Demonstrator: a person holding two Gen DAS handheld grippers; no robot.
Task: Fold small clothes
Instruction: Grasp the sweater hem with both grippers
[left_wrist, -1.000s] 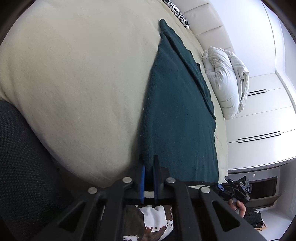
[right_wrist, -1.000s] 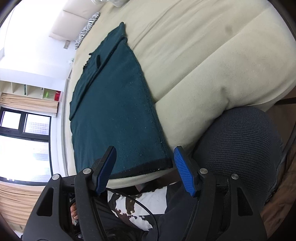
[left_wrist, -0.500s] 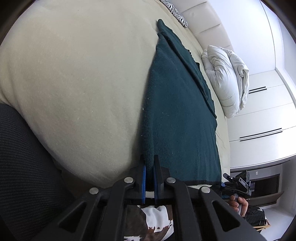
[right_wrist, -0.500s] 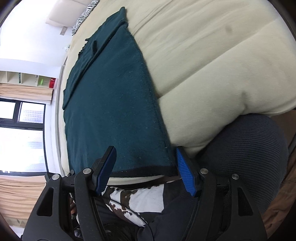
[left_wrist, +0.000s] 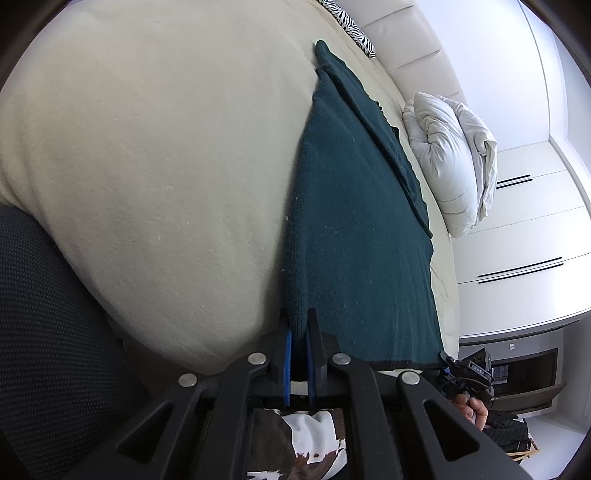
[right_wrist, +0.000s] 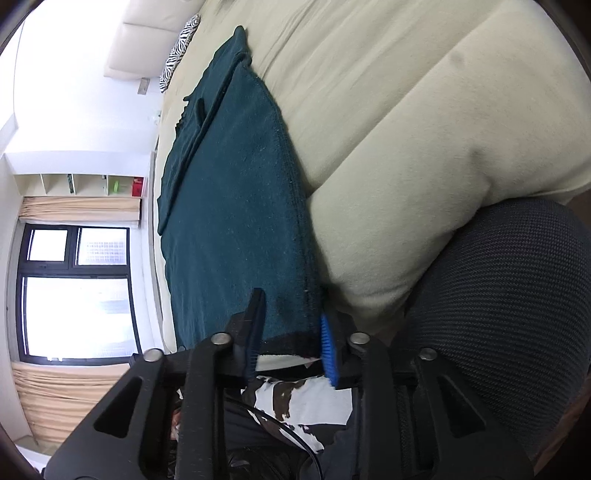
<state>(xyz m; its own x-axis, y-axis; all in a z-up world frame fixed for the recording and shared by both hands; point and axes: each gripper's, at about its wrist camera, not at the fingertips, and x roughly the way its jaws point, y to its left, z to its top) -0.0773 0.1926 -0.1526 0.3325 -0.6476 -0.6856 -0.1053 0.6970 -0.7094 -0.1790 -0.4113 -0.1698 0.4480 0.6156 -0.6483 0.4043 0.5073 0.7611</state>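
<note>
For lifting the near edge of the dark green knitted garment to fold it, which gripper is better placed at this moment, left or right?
Left. The left gripper is already shut on the near corner of the dark green knitted garment. The right gripper is closing around the other near corner, its grip not yet firm.

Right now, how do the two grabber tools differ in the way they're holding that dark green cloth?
The left gripper is shut tight on the near left corner of the green garment, fingers almost touching. The right gripper has a wider gap and its jaws are closing around the near right corner, with the hem between them. Both have blue pads and work the same near edge, over the beige bed.
</note>
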